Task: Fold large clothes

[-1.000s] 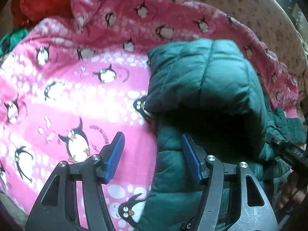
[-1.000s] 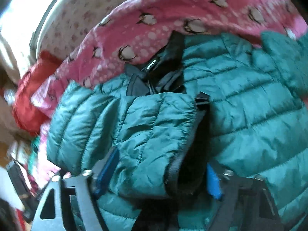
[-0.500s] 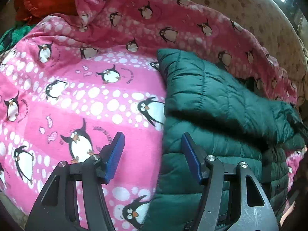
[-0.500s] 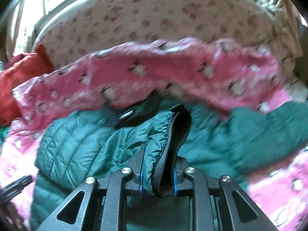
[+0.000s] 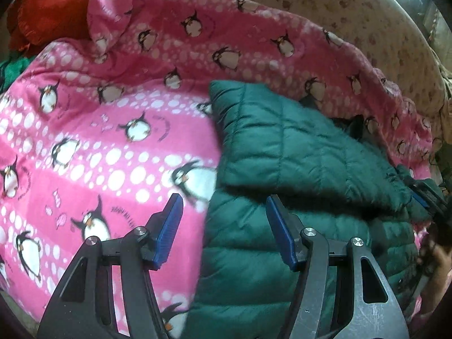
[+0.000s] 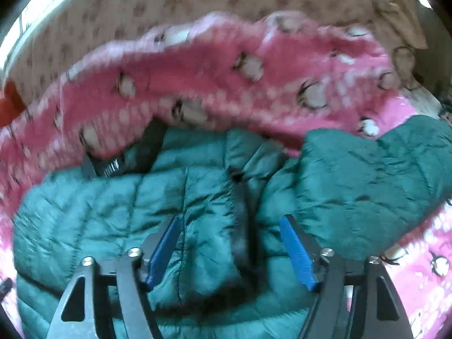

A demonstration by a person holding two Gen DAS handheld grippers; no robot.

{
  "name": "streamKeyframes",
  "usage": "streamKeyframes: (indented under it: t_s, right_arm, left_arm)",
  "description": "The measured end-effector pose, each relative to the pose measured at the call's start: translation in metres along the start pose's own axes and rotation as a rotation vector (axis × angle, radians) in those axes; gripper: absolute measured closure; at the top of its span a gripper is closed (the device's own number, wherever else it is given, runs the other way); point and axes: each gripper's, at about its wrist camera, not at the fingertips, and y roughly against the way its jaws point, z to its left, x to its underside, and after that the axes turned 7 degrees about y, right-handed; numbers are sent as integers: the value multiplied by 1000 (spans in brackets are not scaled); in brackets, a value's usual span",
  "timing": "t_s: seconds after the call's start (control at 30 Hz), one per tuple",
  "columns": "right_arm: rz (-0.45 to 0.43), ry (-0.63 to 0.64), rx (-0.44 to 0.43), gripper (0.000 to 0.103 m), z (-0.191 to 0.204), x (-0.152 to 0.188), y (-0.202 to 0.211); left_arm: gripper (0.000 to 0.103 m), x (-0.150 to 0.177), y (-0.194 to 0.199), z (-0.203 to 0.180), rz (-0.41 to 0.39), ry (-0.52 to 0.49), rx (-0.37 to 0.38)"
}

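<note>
Green puffer jacket point(image 5: 296, 163) lies on the pink penguin blanket point(image 5: 113, 141), centre-right of the left wrist view, lower centre of the right wrist view. One sleeve point(image 5: 271, 130) is already folded in across the body, cuff toward upper centre of the left frame. In the right view the second sleeve point(image 6: 375, 180) still sticks out to the right over the blanket: not folded yet.

Right tool point(image 6: 228, 251): jaws have just been opening, now wide, with a folded flap and its dark zip edge point(image 6: 240, 217) lying between the pads but not pinched. Looks like a release after laying that flap down.

Left tool point(image 5: 223, 231): about half open, empty, hovering over the jacket's left edge where it meets the blanket.

Estimate: roughly a third to halfway. Left: bring in the right sleeve, then fold the body over itself and square it up. Right view is motion-blurred, so flap alignment can't be checked.
</note>
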Motion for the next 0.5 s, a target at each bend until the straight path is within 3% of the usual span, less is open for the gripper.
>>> streamKeyframes:
  t_s: [0.13, 0.23, 0.37, 0.5]
  right_arm:
    - [-48, 49, -113, 32, 24, -7, 35]
    - [-27, 138, -177, 32, 63, -15, 38]
    - [11, 264, -186, 32, 117, -19, 21]
    - [61, 265, -178, 32, 132, -13, -13]
  left_arm:
    - [42, -10, -7, -21, -22, -16, 12]
    - [42, -16, -17, -38, -28, -37, -4]
    - [42, -22, -35, -55, -36, -64, -28]
    - [42, -23, -50, -62, -42, -102, -72]
